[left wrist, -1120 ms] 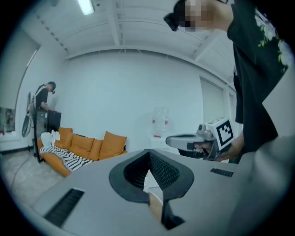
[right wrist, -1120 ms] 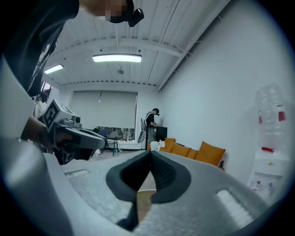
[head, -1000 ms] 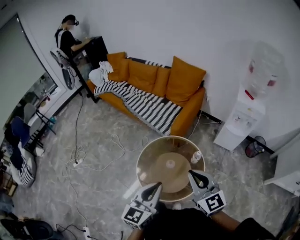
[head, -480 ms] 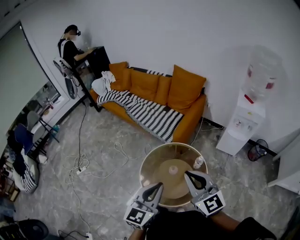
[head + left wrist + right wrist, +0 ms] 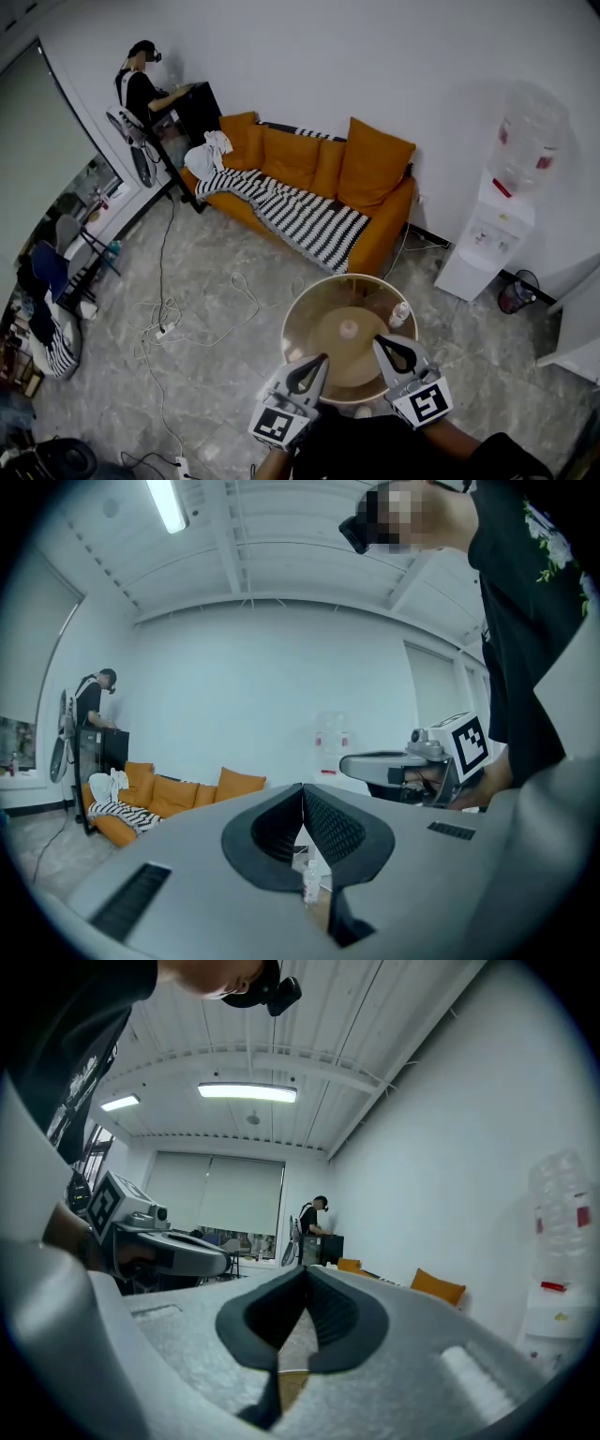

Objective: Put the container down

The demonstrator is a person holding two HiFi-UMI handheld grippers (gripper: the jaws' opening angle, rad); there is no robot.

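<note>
The container (image 5: 400, 314), a small clear bottle with a pale cap, stands upright near the right rim of the round bench (image 5: 298, 328). The bench's glossy tan top has a paler disc at its centre, and a small pale object (image 5: 349, 329) sits on it. The left tool (image 5: 312, 366) and the right tool (image 5: 388, 349) hover over the near edge, apart from the bottle, each with its dark ribbed jaws closed together on nothing. Around lie a grey marbled floor (image 5: 216, 375) and an orange cushioned sofa (image 5: 375, 159) draped with a black-and-white striped blanket (image 5: 309, 216).
</note>
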